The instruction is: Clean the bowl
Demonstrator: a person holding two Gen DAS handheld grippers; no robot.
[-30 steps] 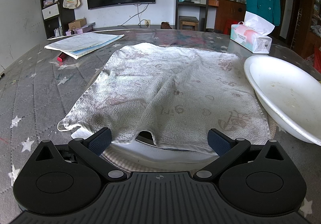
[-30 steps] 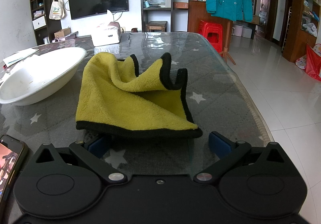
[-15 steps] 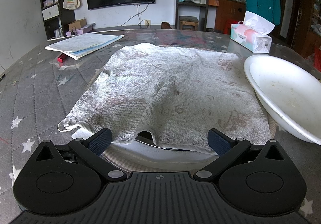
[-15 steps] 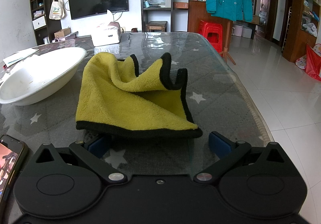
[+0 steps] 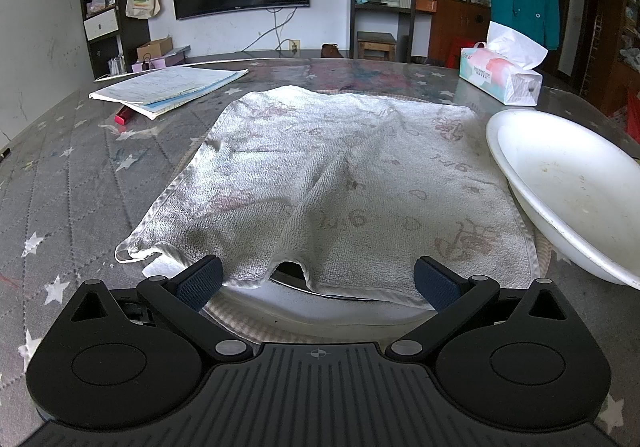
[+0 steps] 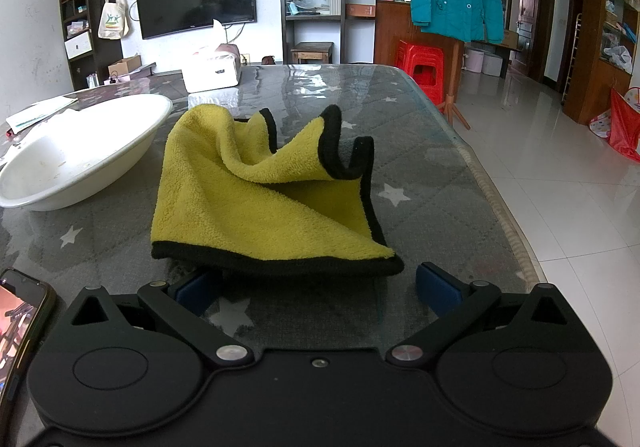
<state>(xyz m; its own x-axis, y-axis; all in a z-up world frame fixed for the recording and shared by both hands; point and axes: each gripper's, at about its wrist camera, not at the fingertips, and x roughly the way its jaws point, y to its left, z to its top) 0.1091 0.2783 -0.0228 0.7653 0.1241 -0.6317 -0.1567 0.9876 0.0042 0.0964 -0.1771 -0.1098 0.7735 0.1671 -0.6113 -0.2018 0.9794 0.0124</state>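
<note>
While both tools sit low at the frame bottoms, left tongs [image 5: 318, 281] gape wide, empty, at the near hem of a pale printed towel [image 5: 340, 183] spread mid-frame. White bowl [image 5: 568, 187] at right edge, rim touching the towel. Right view: same bowl [image 6: 80, 151] at left, yellow black-edged cloth [image 6: 260, 191] crumpled centre on the surface [image 6: 432, 183]. Right tongs [image 6: 318, 289] spread open, empty, at the cloth's near edge.
</note>
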